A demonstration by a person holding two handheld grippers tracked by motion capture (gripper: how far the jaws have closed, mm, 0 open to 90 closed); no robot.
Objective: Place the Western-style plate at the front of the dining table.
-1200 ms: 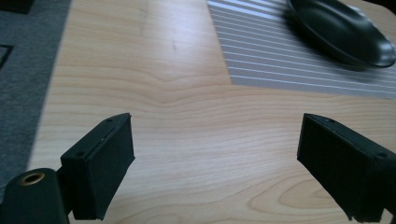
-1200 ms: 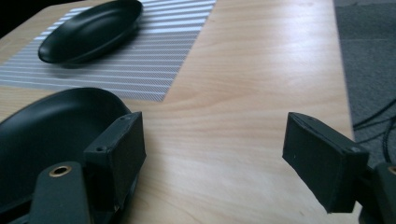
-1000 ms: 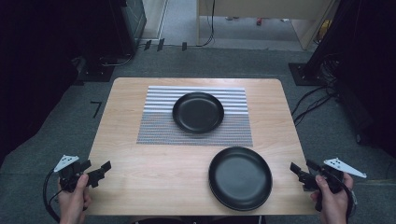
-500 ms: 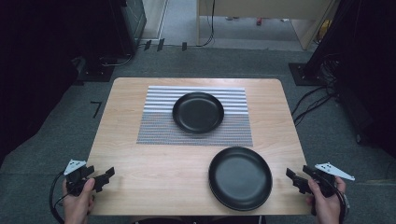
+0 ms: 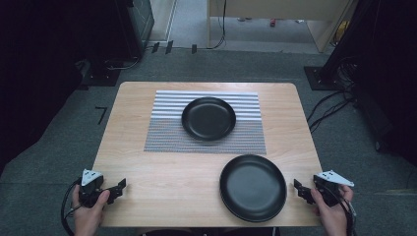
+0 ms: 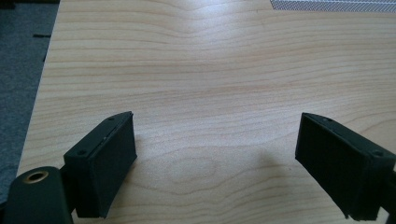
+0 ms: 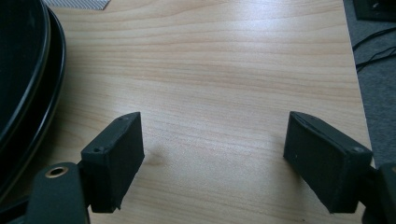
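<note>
A black plate (image 5: pixel 208 118) rests on the striped placemat (image 5: pixel 167 132) in the middle of the wooden table (image 5: pixel 162 167). A larger black plate (image 5: pixel 253 187) lies near the front right; in the right gripper view its edge (image 7: pixel 18 70) shows two stacked rims. My left gripper (image 5: pixel 119 188) is at the table's front left corner, open over bare wood (image 6: pixel 215 163). At the front right edge my right gripper (image 5: pixel 298 190) stands just right of the large plate. It is open (image 7: pixel 212 158) with nothing between its jaws.
Grey carpet surrounds the table. Cables (image 5: pixel 329 108) trail on the floor at the right, and dark equipment (image 5: pixel 133 24) stands at the back left. A corner of the placemat (image 6: pixel 327 4) shows at the top of the left gripper view.
Both hands have drawn back toward the front edge and slightly inward. The jaws stay open and the plates have not moved.
</note>
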